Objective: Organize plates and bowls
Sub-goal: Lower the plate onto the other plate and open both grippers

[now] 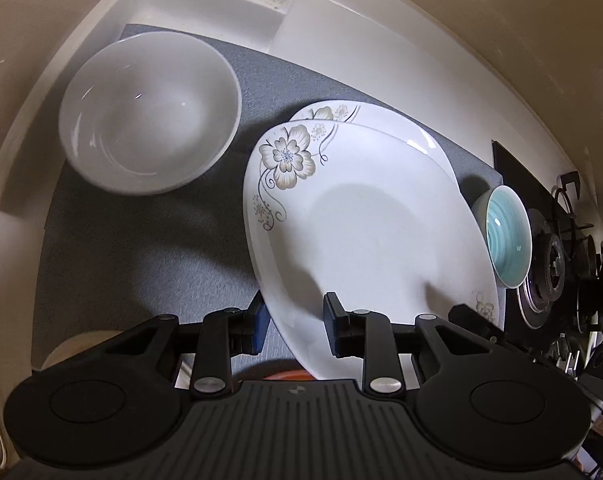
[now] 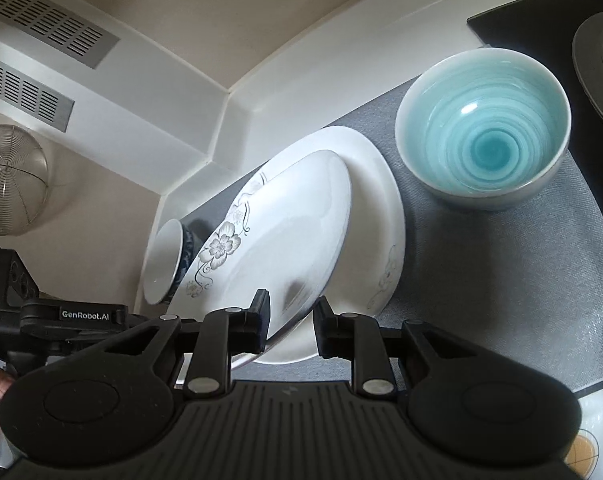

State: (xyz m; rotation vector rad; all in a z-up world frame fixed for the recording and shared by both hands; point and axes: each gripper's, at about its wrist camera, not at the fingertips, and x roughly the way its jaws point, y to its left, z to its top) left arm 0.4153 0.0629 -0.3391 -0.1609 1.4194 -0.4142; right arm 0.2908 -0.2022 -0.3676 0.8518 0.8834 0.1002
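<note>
A white flowered plate is held tilted above a second flowered plate that lies on the grey mat. My left gripper is shut on the upper plate's near edge. In the right wrist view my right gripper straddles the opposite edge of the upper plate, with the lower plate beneath; its fingers stand slightly apart around the rim. A white bowl sits at the left, also showing on edge in the right wrist view. A turquoise bowl stands right of the plates; it also shows in the left wrist view.
A white raised counter ledge runs behind the mat. A black gas stove lies to the right, past the turquoise bowl. A wire strainer hangs on the wall at left. Another plate with an orange pattern lies at the near right.
</note>
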